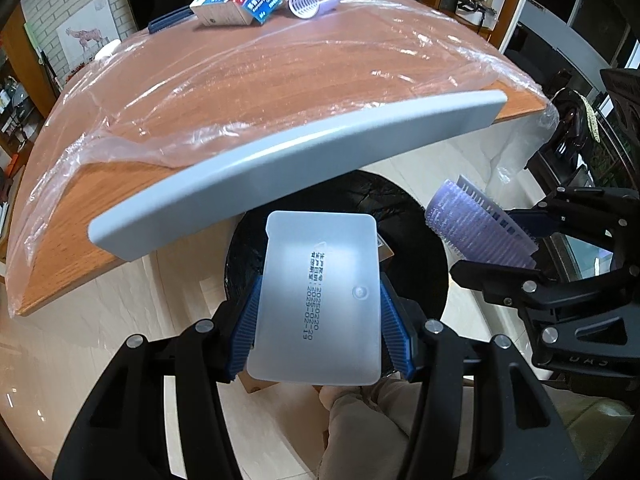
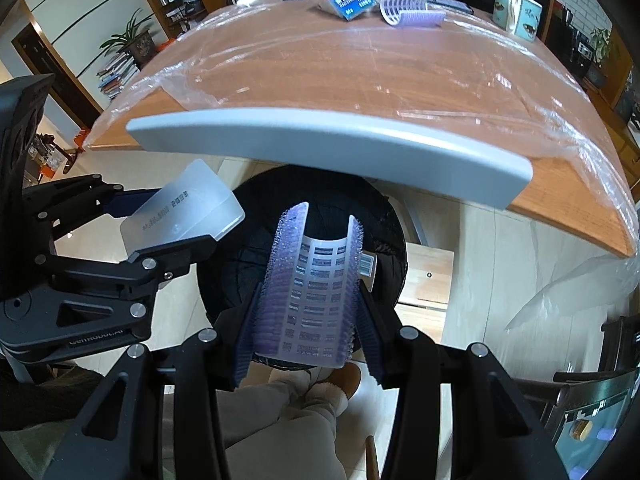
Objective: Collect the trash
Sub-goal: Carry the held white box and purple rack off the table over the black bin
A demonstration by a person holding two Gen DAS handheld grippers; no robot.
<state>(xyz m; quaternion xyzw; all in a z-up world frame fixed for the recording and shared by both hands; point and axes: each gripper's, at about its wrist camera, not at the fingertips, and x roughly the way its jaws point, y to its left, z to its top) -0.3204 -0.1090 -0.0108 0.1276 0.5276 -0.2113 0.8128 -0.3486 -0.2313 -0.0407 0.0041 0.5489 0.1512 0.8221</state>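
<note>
Left gripper [image 1: 316, 320] was clamped on a frosted plastic lid [image 1: 320, 300]; right gripper [image 2: 306, 312] was clamped on a purple hair roller [image 2: 314, 292]. Both items hung over the black-lined bin [image 2: 248, 256] below the fingertips, with the table [image 1: 280, 80] beyond.

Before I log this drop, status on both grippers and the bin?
Left gripper shut on frosted plastic lid. Right gripper shut on purple hair roller. Both above black-lined bin, beside table edge. Nothing in the way.

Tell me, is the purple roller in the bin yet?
Not yet. The roller sits clamped in the right gripper, above the black bin.
</note>
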